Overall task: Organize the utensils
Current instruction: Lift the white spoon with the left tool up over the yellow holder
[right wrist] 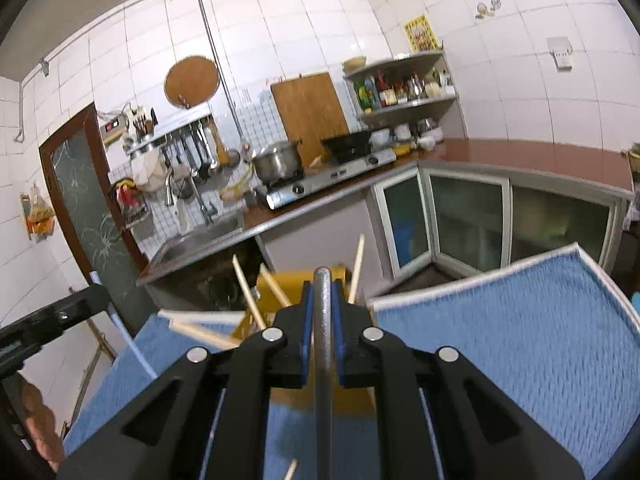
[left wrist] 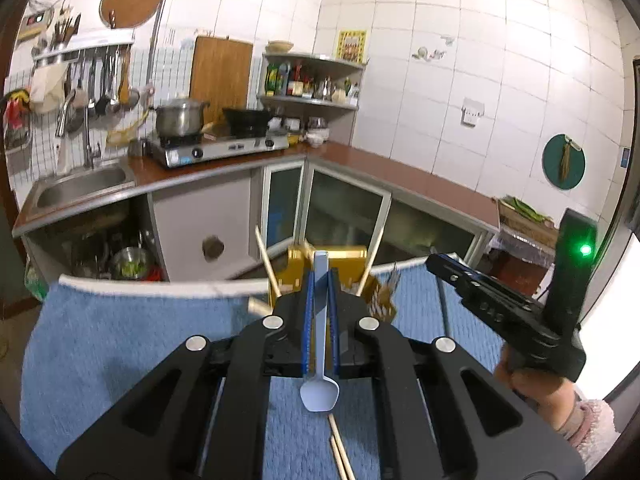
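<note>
The yellow utensil holder (left wrist: 352,258) is mostly hidden behind the left gripper (left wrist: 320,280). Beside that holder, blurred chopsticks (left wrist: 267,258) lean. In the right wrist view, the grey metal handle (right wrist: 322,320) runs past the bottom edge, its working end unseen.

Each camera rides on its own gripper, looking forward along the fingers and slightly down at a blue towel (left wrist: 120,340) close below. Both face the kitchen counter (right wrist: 540,156) further off (sink to the left), sharing the yellow holder (left wrist: 344,258) and the stove (right wrist: 328,180).
</note>
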A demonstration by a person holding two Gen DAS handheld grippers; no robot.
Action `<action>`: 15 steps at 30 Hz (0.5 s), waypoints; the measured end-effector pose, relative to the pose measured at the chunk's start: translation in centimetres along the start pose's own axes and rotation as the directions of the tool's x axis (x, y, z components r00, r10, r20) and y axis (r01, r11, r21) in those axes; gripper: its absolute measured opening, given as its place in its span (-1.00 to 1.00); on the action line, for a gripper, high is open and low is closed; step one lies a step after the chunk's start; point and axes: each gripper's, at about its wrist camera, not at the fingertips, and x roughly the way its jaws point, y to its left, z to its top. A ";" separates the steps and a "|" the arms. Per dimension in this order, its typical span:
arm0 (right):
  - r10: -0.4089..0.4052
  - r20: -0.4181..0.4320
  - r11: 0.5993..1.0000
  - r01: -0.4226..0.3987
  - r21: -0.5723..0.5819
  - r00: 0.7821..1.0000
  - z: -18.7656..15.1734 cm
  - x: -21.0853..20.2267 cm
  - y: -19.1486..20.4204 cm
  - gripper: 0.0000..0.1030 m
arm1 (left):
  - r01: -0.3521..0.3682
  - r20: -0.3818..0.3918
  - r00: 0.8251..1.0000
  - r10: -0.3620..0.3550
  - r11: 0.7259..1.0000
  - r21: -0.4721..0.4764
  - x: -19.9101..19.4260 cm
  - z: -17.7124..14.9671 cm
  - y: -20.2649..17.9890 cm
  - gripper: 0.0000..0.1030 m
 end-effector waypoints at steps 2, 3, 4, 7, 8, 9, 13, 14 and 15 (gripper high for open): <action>0.000 0.039 1.000 0.000 -0.003 0.999 1.3 0.8 0.0 -0.82 | -0.001 0.018 1.000 0.001 1.000 0.010 0.2 1.3 -0.2 -0.89; 0.000 0.053 1.000 0.000 -0.003 0.999 1.8 1.0 0.0 -0.82 | -0.003 0.024 1.000 0.003 1.000 0.015 0.3 1.8 -0.3 -0.89; 0.000 0.072 1.000 0.000 -0.001 0.997 2.3 1.3 0.0 -0.82 | -0.009 0.035 0.999 0.008 1.000 0.024 0.6 2.6 -0.5 -0.89; 0.002 0.142 1.000 -0.002 -0.001 0.990 3.9 2.4 -0.1 -0.82 | -0.018 0.054 0.998 0.016 0.999 0.036 1.5 4.4 -0.7 -0.89; 0.003 0.157 1.000 -0.003 -0.002 0.988 4.3 2.8 0.0 -0.82 | -0.021 0.059 0.998 0.019 0.999 0.039 1.9 4.8 -0.8 -0.89; 0.010 0.181 1.000 -0.010 -0.001 0.983 4.6 3.1 0.0 -0.82 | -0.027 0.064 0.998 0.024 0.999 0.045 2.5 5.2 -0.8 -0.89; 0.012 0.278 1.000 -0.014 0.005 0.961 4.9 4.3 -0.3 -0.82 | -0.056 0.074 0.996 0.051 0.997 0.058 5.0 6.0 -0.5 -0.89; 0.017 0.297 1.000 -0.020 0.008 0.955 4.8 4.7 -0.5 -0.82 | -0.060 0.074 0.996 0.055 0.996 0.061 5.8 6.0 -0.3 -0.89; 0.021 0.311 1.000 -0.024 0.006 0.950 4.7 5.1 -0.5 -0.82 | -0.066 0.076 0.995 0.061 0.996 0.061 6.6 5.9 -0.1 -0.89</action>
